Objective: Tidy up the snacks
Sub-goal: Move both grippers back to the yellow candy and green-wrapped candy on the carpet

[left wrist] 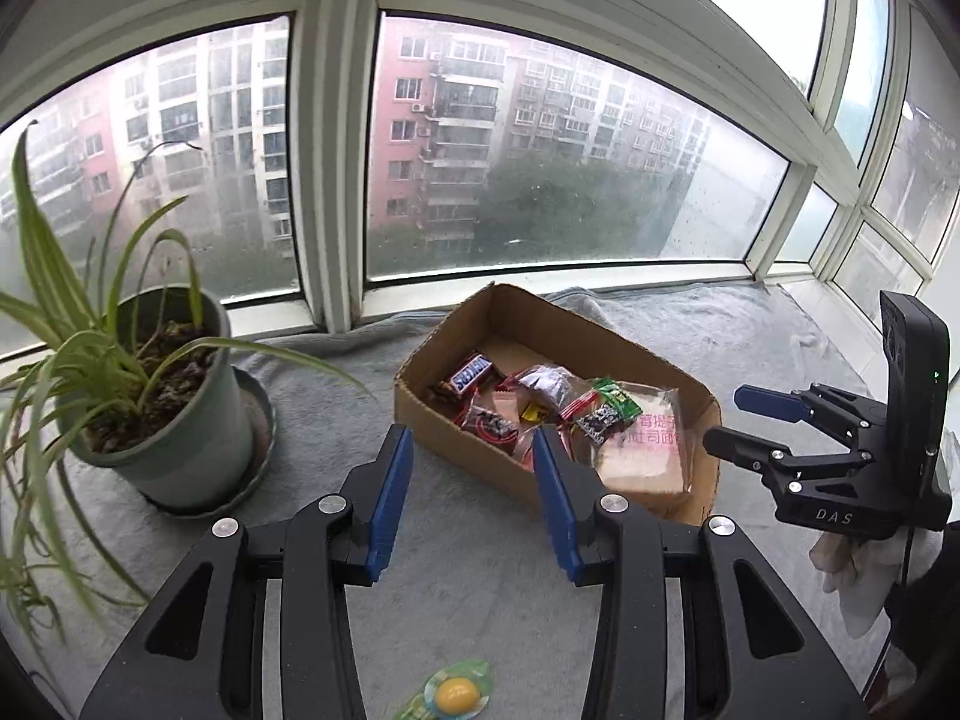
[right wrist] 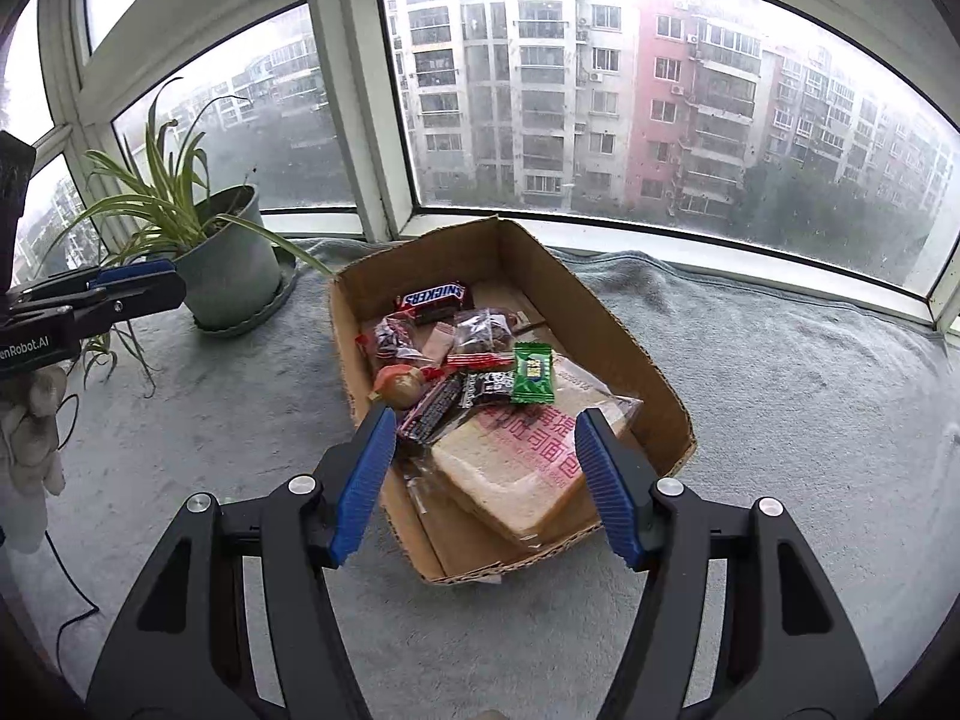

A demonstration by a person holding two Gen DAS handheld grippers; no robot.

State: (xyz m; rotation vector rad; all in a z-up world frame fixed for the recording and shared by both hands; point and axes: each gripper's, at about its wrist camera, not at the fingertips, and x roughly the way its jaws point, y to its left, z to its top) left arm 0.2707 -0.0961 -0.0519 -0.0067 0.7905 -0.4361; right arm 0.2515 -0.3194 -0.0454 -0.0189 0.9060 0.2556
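Observation:
An open cardboard box [left wrist: 600, 330] [right wrist: 630, 348] sits on the grey cloth by the window. It holds a Snickers bar [left wrist: 472, 373] [right wrist: 435, 297], a bagged slice of bread [left wrist: 645, 456] [right wrist: 522, 474], a green packet [left wrist: 615, 399] [right wrist: 533, 373] and several other small wrapped snacks. My left gripper [left wrist: 472, 438] [right wrist: 177, 282] hovers open before the box's near-left wall, nothing between its blue pads. My right gripper [right wrist: 485, 420] [left wrist: 729, 420] is open above the bread end of the box and holds nothing. A green packet with a yellow round centre [left wrist: 453, 693] lies on the cloth under the left gripper.
A potted plant [left wrist: 174, 420] [right wrist: 231, 276] in a grey-green pot on a saucer stands left of the box, its long leaves spreading outward. Window frames close off the ledge behind. A white-gloved hand [right wrist: 30, 438] holds the left gripper. Grey cloth [right wrist: 780, 420] stretches to the right of the box.

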